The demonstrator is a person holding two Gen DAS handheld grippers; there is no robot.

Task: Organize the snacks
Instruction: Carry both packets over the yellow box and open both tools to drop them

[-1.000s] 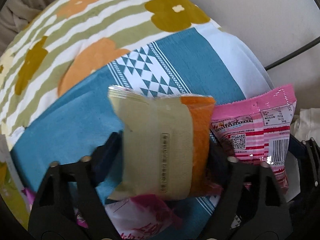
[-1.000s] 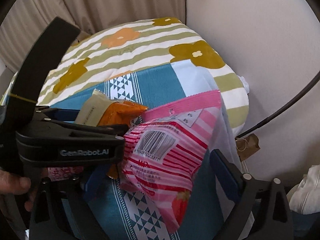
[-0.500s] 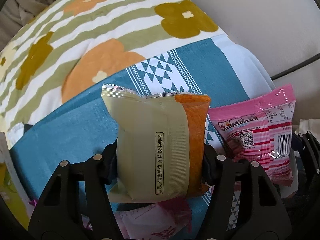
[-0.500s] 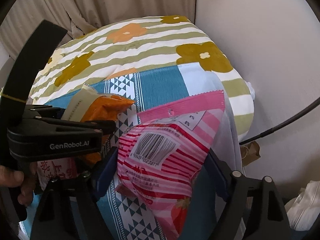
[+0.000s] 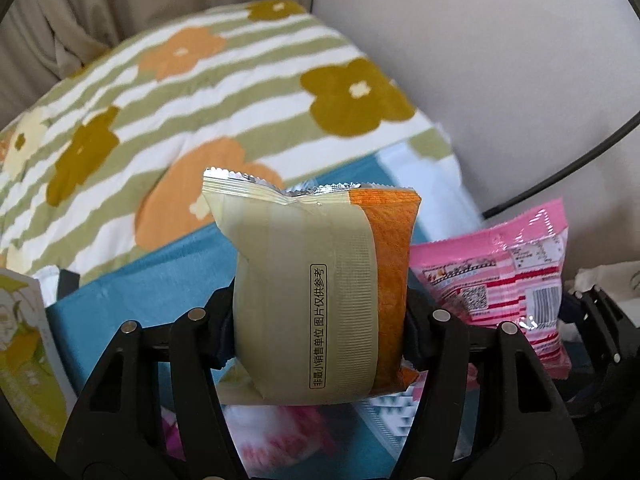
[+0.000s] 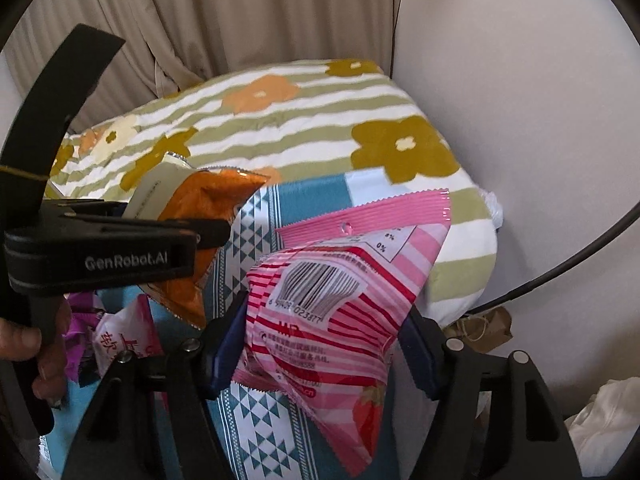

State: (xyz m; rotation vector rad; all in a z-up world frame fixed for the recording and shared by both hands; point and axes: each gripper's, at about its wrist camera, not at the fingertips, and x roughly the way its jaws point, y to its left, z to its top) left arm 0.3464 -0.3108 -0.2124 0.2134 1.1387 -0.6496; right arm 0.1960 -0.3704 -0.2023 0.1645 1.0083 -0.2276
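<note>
Above blue cloth [image 5: 132,304], your left gripper [image 5: 320,328] clamps beige-orange pack [image 5: 316,292]; right gripper [image 6: 320,344], jaws just closing, pinches pink pack [image 6: 336,320]. Risks: pink pack held near bottom, could sag or slip; packs could collide; squeezing crushes contents.

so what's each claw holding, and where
Left claw: beige-and-orange snack packet, pinched across its lower middle. Right claw: pink striped snack packet, across its middle.

the beige packet [image 5: 316,300] stands left of the pink packet [image 5: 500,284], both above the cloth [image 5: 132,292], quilt [image 5: 208,92] behind.
</note>
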